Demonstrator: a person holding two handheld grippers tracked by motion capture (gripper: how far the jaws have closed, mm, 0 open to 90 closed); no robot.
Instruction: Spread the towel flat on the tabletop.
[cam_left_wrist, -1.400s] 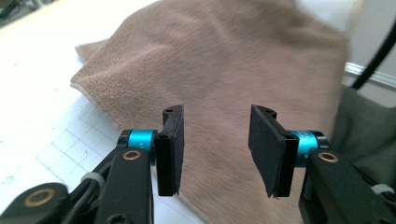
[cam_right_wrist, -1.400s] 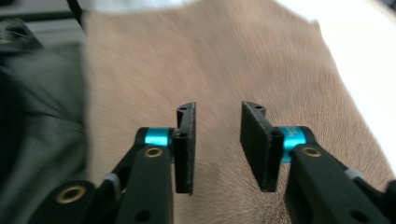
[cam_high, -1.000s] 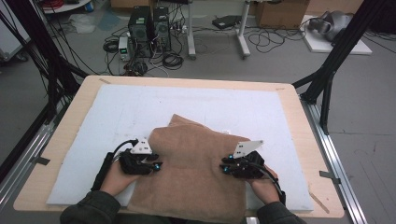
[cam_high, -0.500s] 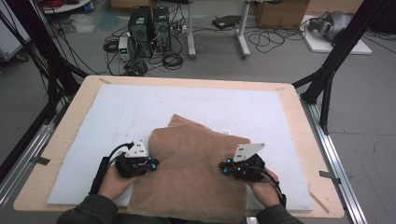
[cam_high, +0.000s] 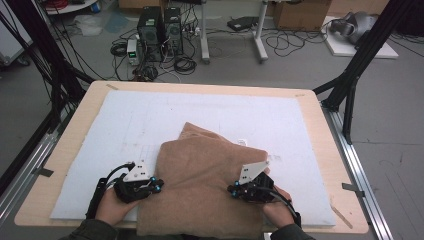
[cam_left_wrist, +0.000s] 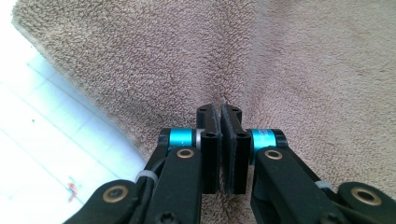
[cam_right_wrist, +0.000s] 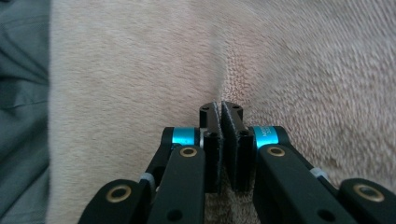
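One brown towel (cam_high: 200, 185) lies on the near middle of the worktop (cam_high: 310, 107), over a white mat (cam_high: 150, 120). Its near edge hangs just over the worktop's near rim, and its far corner points toward the far side. It looks already doubled at least once: a second layer peeks out along the far edge, so the folding seems partly done.

The left gripper (cam_high: 152, 186) sits at the towel's left edge and the right gripper (cam_high: 235, 190) on its right part, each held by one hand. In the left gripper view the jaws have just closed and the left gripper (cam_left_wrist: 219, 114) is clenched, pinching a small ridge of towel (cam_left_wrist: 140, 60) between its pads. The right gripper (cam_right_wrist: 220, 112) likewise has just closed and grasps a pucker of towel (cam_right_wrist: 140, 70).

As a judgement, the grasp for the next fold is made; the lift, the carry-over and the smoothing are left.

Count: one towel, one mat, two grippers, two hands. On the floor beyond the worktop stand two computer towers (cam_high: 160, 27) among cables.
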